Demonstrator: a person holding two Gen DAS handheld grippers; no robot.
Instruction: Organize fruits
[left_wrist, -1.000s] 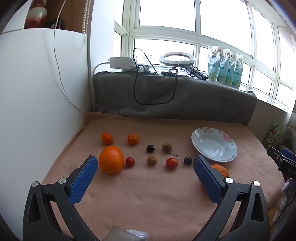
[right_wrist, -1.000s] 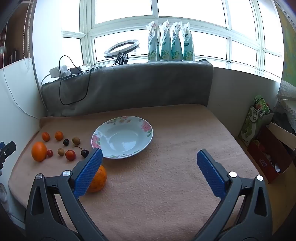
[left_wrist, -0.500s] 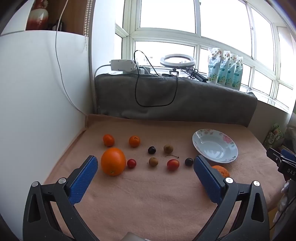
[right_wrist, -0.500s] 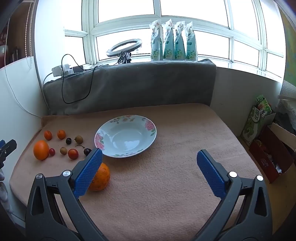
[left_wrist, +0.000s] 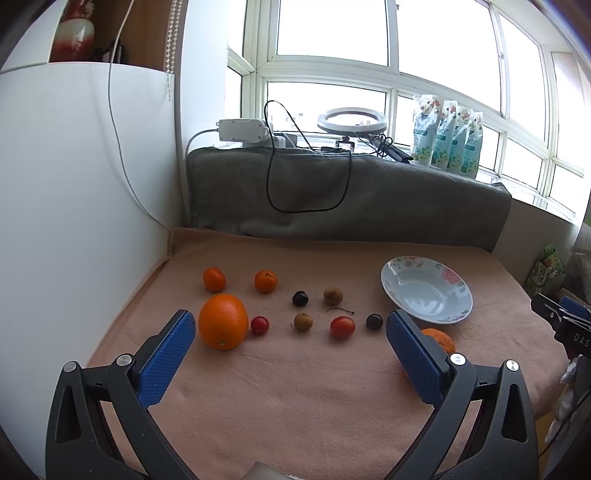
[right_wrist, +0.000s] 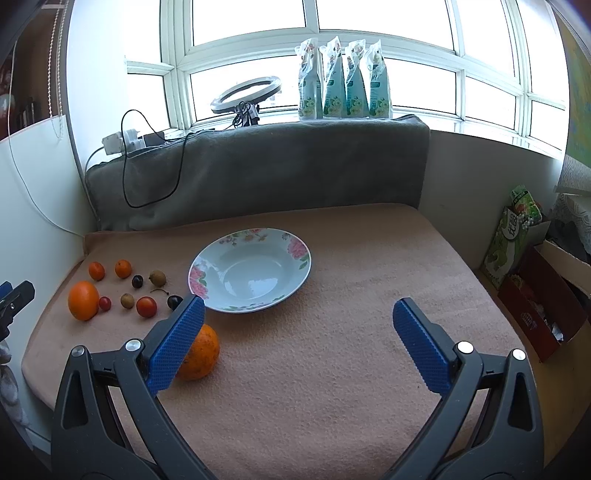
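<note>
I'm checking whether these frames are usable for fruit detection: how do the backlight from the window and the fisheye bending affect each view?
Left wrist view: blown-out window panes, yet the large orange and the small fruits stay sharp with soft shadows; the window frames bow near the edges. Right wrist view: same white glare, a highlight inside the floral white plate, and the open right hand-held gripper partly hides a second orange.

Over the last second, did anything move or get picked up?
Nothing picked up. Both views shift slightly, as if the left gripper and right gripper drew back a little, both open. The fruits, including the big orange, and the plate stayed put.
</note>
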